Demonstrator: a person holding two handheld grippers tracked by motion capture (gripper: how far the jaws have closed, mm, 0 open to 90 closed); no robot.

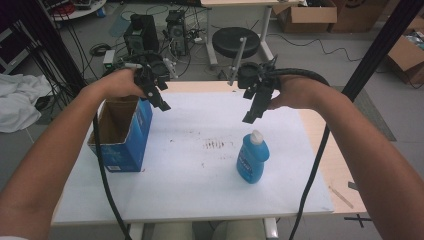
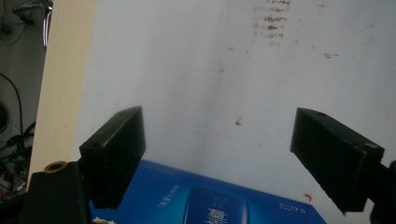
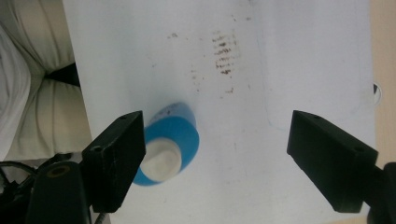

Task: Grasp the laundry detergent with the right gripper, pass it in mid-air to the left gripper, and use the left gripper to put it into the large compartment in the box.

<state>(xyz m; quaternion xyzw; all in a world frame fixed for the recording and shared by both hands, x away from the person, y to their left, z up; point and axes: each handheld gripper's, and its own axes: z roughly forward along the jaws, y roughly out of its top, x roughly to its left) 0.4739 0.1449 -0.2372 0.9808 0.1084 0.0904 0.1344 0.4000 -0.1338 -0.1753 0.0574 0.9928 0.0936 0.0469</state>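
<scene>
Two hand-held grippers hung above a white table [image 1: 200,200] in the high view: the left gripper [image 1: 159,97] over an open blue box [image 1: 122,132], the right gripper [image 1: 252,112] above and behind an upright blue bottle [image 1: 252,157]. From the left gripper view, its jaws stood wide apart, holding nothing, the box's blue side [image 2: 210,200] below. From the right gripper view, its jaws gaped empty, the bottle's white cap [image 3: 161,161] beside one jaw.

Beyond the white table [image 1: 190,200], a grey floor holds a black stool [image 1: 235,41], computer towers [image 1: 141,30] and cardboard boxes [image 1: 307,15].
</scene>
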